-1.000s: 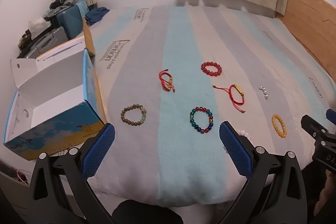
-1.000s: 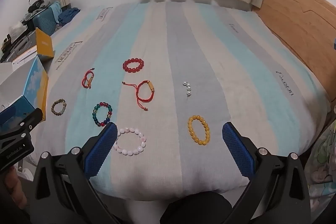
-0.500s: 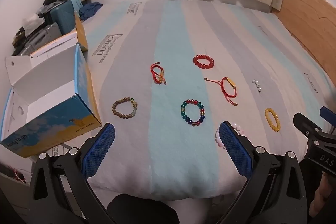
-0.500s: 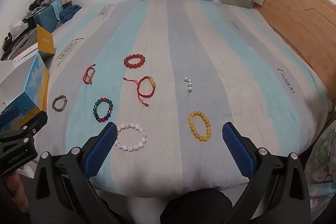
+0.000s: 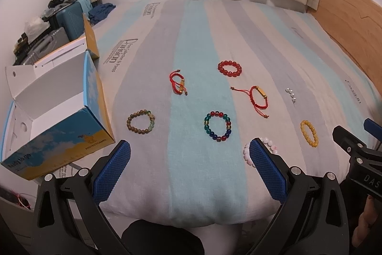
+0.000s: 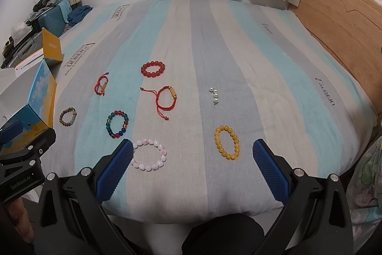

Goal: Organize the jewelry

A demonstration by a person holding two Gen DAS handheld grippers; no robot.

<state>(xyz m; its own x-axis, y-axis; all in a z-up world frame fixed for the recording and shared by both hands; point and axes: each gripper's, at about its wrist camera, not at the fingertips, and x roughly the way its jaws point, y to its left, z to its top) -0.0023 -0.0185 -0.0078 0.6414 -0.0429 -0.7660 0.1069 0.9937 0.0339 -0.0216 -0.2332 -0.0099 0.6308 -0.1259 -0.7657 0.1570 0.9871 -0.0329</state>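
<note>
Pink bracelet (image 6: 149, 154) whole in right view — left tongs (image 5: 189, 164) half-hide it.

A: Near the bed's foot edge: pink bead bracelet (image 6: 149, 154), yellow bead bracelet (image 6: 226, 142), both flat.

B: Left side, toward the open box (image 5: 59, 109): brown bead bracelet (image 5: 141, 121), multicolour glass one (image 5: 217, 126).

A: Mid-bed: two red cord bracelets (image 5: 178, 85) (image 5: 259, 97), red bead ring (image 5: 229, 68), short pearl strand (image 6: 214, 96). All apart.
</note>
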